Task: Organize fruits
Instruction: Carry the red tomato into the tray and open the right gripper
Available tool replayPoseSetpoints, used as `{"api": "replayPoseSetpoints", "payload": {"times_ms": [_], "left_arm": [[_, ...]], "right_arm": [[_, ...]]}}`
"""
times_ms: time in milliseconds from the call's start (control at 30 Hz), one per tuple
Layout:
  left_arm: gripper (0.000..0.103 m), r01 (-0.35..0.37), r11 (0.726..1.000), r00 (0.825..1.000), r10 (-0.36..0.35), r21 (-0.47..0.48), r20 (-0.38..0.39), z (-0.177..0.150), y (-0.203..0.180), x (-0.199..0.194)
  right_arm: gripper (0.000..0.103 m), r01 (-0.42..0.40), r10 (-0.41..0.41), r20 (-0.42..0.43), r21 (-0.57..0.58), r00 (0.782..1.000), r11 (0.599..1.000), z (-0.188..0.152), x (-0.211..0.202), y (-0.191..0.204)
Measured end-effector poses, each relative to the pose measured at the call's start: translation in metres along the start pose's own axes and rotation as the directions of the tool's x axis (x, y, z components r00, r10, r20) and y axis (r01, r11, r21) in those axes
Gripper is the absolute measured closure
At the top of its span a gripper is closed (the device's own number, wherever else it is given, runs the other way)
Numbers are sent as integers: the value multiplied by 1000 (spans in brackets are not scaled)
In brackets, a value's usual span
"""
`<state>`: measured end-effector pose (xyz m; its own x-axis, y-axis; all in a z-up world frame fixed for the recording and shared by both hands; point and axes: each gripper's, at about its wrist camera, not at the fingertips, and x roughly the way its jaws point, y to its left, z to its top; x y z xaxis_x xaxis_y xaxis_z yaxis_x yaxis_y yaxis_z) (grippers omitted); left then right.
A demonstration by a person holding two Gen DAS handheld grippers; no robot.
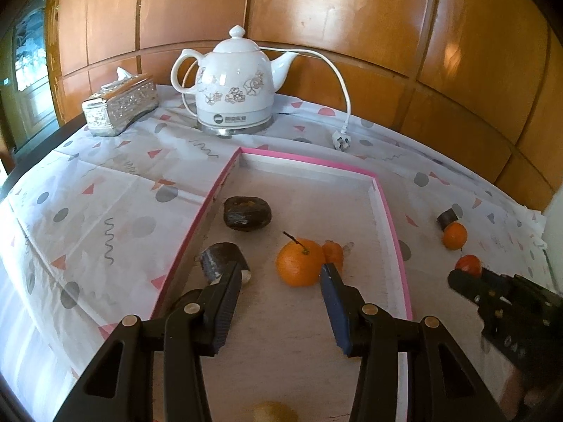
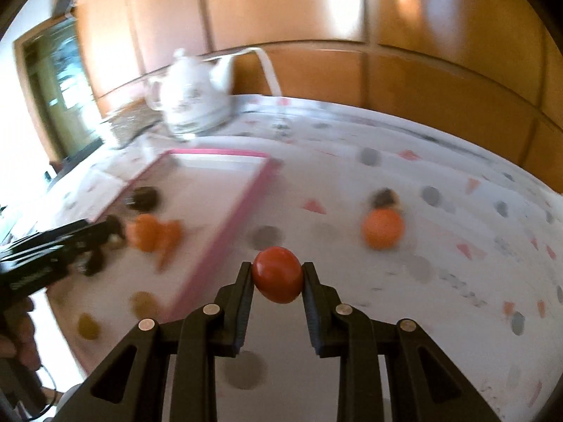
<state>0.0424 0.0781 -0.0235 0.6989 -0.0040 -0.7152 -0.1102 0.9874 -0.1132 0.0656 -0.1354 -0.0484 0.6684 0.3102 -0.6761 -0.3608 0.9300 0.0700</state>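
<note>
A pink-rimmed tray [image 1: 387,207] holds an orange with a stem [image 1: 299,262], a smaller orange piece [image 1: 333,251], a dark fruit [image 1: 247,212], a dark cut piece [image 1: 218,258] and a yellowish fruit [image 1: 274,412]. My left gripper [image 1: 281,276] is open over the tray, just short of the orange. My right gripper [image 2: 278,274] is shut on a small red fruit [image 2: 278,274] and holds it above the cloth, right of the tray [image 2: 225,242]. It also shows in the left wrist view [image 1: 468,263]. On the cloth lie an orange [image 2: 383,228] and a dark piece [image 2: 385,197].
A white kettle [image 1: 235,84] with cord and plug [image 1: 340,140] stands behind the tray. A silver tissue box [image 1: 119,105] sits at the back left. Wood panelling closes the back. The patterned tablecloth [image 1: 105,211] covers the table.
</note>
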Motion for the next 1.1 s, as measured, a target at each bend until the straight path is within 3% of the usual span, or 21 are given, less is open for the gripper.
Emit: {"api": "replayPoseSetpoints", "payload": {"times_ms": [200, 467, 833, 1100], "left_arm": [[56, -10, 1000, 1000, 10, -21, 2, -1, 9, -2], [56, -23, 999, 1000, 24, -44, 12, 0, 22, -5], [55, -45, 997, 999, 46, -68, 10, -1, 32, -7], [54, -45, 997, 999, 45, -66, 1, -3, 33, -6]], "right_arm": [[76, -93, 92, -20, -51, 996, 994, 2, 6, 37], [76, -142, 138, -45, -96, 989, 985, 0, 10, 66], [76, -182, 173, -85, -113, 981, 977, 7, 27, 85], [72, -195, 188, -96, -61, 977, 979, 6, 34, 81]]}}
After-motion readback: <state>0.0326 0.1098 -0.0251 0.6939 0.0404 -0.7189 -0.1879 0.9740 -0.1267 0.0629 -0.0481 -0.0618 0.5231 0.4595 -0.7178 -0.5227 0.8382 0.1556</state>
